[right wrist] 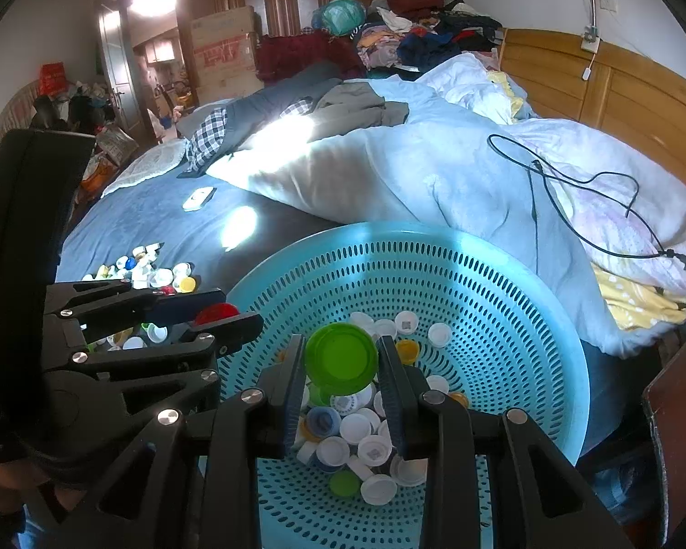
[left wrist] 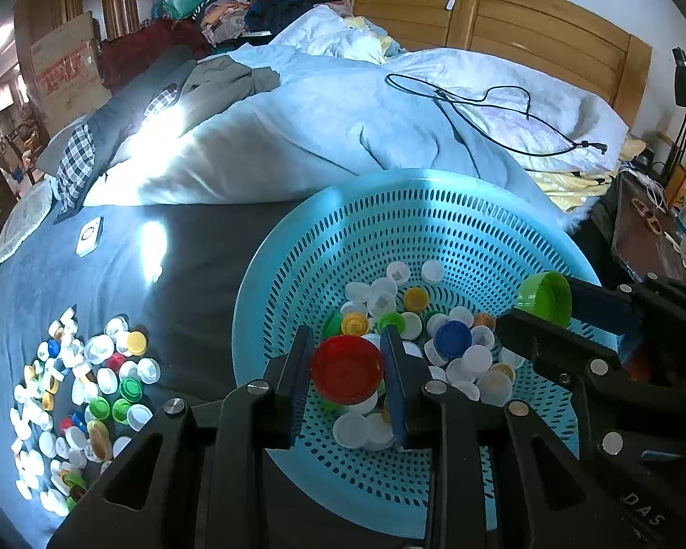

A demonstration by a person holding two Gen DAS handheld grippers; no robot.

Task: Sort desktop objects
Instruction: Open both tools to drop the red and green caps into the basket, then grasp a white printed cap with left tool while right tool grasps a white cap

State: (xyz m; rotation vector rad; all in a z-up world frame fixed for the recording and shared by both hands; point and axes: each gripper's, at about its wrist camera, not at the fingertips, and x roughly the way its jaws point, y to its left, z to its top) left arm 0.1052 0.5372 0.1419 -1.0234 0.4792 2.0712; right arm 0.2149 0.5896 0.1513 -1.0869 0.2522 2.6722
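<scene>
A perforated turquoise basket (left wrist: 434, 210) (right wrist: 503, 265) stands on the bed with several bottle caps (left wrist: 457, 347) (right wrist: 361, 434) piled in its bottom. My left gripper (left wrist: 348, 366) hovers over the basket, shut on a red cap (left wrist: 346, 368), whose top shows between its fingers in the right wrist view (right wrist: 215, 312). My right gripper (right wrist: 341, 361) is beside it over the basket, shut on a green cap (right wrist: 340, 357); the left wrist view shows that green cap (left wrist: 544, 297) at the right. A loose heap of mixed caps (left wrist: 77, 393) (right wrist: 155, 270) lies on the blue sheet, left of the basket.
A rumpled pale blue duvet (left wrist: 324, 119) rises behind the basket with a black cable (left wrist: 485, 105) on it. A small white device (left wrist: 89, 235) lies on the sheet. Clothes are piled at the far side by the wooden headboard (left wrist: 503, 13). A dark bedside table (left wrist: 645, 228) stands right.
</scene>
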